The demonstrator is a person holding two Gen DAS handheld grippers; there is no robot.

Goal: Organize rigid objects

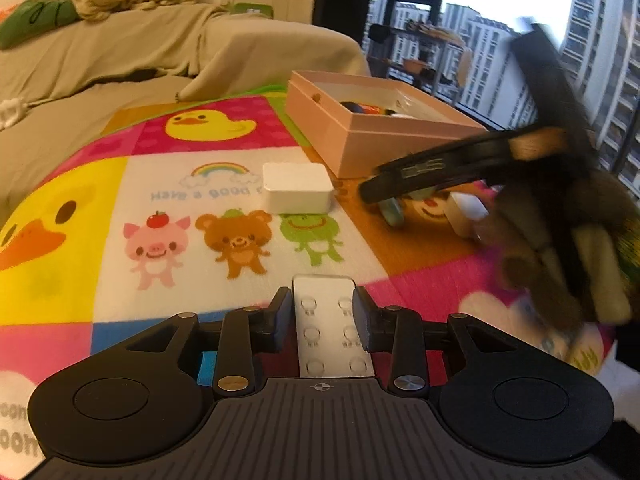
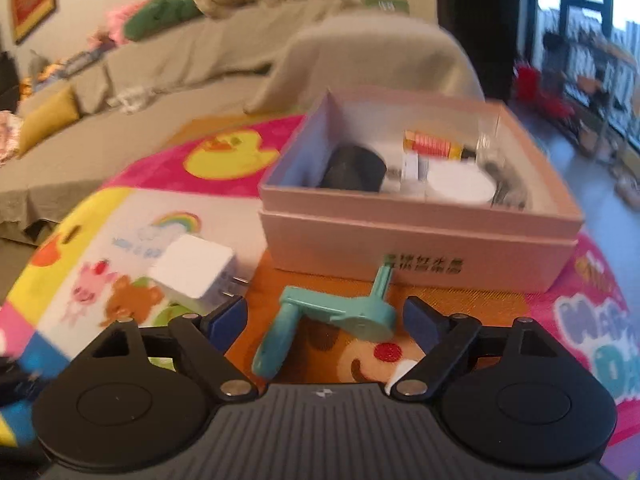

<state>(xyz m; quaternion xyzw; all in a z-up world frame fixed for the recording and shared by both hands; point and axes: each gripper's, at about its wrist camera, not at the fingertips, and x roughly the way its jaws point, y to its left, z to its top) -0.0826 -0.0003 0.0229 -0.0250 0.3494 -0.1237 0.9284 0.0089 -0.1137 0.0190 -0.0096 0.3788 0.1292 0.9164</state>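
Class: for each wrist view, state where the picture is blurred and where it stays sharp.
Left wrist view: right gripper smeared by motion, white box and remote crisp. Right wrist view: soft throughout, pink box and teal tool slightly blurred.

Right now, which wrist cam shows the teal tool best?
Right wrist: the teal tool lies whole on the mat between the open right gripper fingers. Left wrist shows only a blurred teal bit under the right gripper.

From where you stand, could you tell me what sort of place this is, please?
Most likely a living room in a high-rise flat: a cloth-covered sofa with cushions, a children's cartoon mat spread out as the work surface, and a large window looking onto apartment towers.
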